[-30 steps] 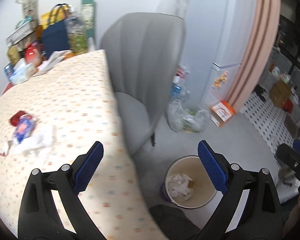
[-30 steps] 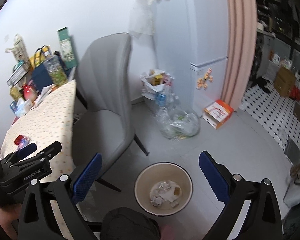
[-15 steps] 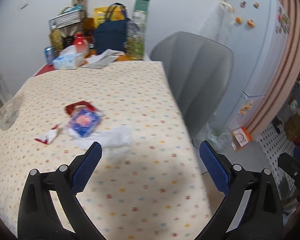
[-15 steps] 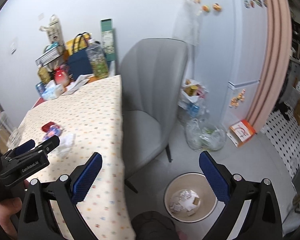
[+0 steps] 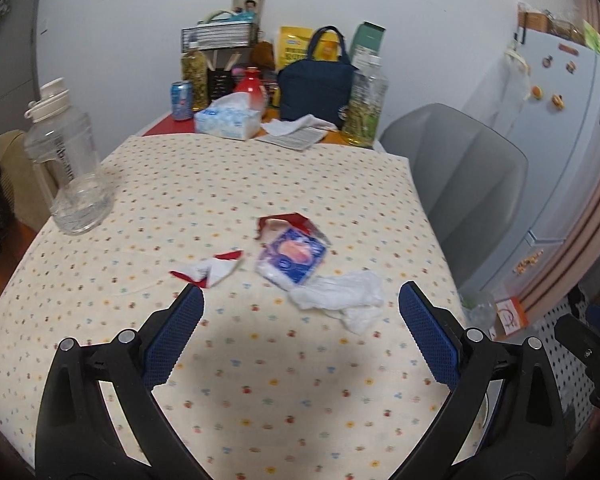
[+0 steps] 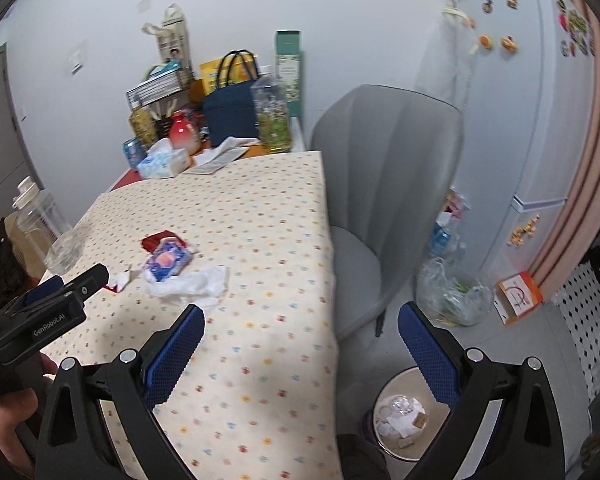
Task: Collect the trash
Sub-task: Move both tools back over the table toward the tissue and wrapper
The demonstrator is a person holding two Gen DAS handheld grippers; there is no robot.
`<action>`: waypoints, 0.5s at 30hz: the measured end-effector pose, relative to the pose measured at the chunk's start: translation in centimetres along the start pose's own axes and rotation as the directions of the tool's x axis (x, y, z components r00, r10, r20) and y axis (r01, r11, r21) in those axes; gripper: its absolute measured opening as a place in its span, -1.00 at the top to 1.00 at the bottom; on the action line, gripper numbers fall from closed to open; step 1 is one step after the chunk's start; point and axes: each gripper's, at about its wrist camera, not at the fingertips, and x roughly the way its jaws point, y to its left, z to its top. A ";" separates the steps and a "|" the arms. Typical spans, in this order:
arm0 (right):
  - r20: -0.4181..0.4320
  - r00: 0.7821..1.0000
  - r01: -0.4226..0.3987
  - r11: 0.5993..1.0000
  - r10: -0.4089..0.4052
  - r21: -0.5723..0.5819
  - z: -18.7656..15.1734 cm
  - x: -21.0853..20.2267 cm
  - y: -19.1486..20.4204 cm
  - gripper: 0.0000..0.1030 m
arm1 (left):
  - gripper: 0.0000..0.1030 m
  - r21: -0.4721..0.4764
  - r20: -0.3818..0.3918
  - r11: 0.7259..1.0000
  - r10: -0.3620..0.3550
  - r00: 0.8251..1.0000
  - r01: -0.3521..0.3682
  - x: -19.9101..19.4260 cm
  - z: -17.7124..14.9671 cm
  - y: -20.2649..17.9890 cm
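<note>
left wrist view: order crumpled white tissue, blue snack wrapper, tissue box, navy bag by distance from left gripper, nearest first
1. crumpled white tissue, just ahead, toward the right finger of the left gripper.
2. blue snack wrapper, mid-table, touching the tissue's far side.
3. tissue box, far end, left of centre.
4. navy bag, behind the box, to its right.

Ahead of your left jaws lie a crumpled white tissue [image 5: 342,296], a blue-and-pink plastic packet [image 5: 292,257], and torn red-and-white wrapper scraps [image 5: 210,270].
</note>
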 end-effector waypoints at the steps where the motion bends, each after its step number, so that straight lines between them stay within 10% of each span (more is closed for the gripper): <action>1: 0.001 1.000 -0.008 1.000 0.008 -0.008 0.1 0.1 0.5 -0.85 | -0.88 -0.012 0.004 1.000 0.009 1.000 -0.009 -0.1 0.1 0.8; 15: -0.053 0.996 -0.078 0.993 0.074 -0.085 0.0 3.8 6.3 -0.85 | -0.88 -0.071 -0.039 0.994 0.075 0.996 -0.077 2.2 -0.5 5.6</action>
